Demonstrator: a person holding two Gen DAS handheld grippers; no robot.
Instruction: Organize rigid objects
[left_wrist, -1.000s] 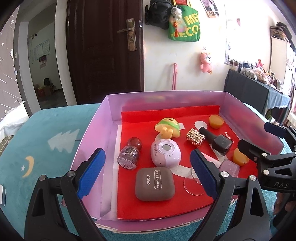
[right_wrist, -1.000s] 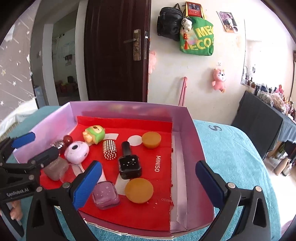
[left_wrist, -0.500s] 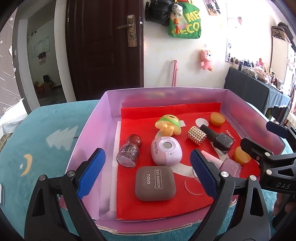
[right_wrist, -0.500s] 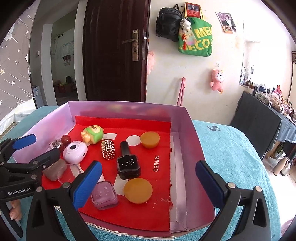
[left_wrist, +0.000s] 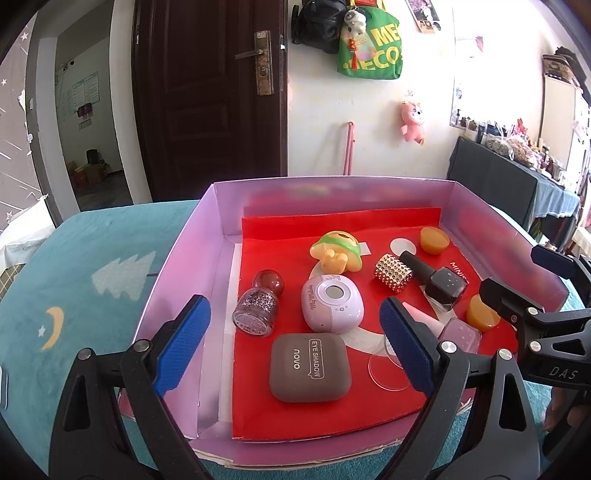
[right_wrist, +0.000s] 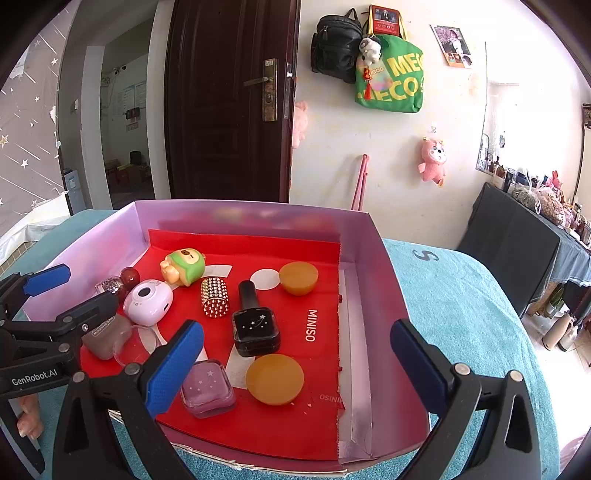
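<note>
2 grippers hang wide apart and empty over the near edge of a pink box (left_wrist: 184, 266) of small things.

Nearest the left gripper (left_wrist: 295, 347) lies a grey eye-shadow case (left_wrist: 309, 367); nearest the right gripper (right_wrist: 295, 363), a pink jar (right_wrist: 207, 388) and an orange disc (right_wrist: 275, 378). Farther back: a black nail-polish bottle (right_wrist: 255, 325), a studded gold cylinder (right_wrist: 215, 296), then a green-capped toy (right_wrist: 184, 266).

Dark wood door (left_wrist: 210, 99) shut, straight ahead beyond the jaws. Open doorway (left_wrist: 92, 136) left of it. White wall right: green tote (right_wrist: 388, 77), black backpack (right_wrist: 336, 46), pink plush (left_wrist: 413, 122). Dark-draped cluttered side table (right_wrist: 517, 236) far right. Bright daylight. Teal blanket (left_wrist: 74, 266) beneath.
</note>
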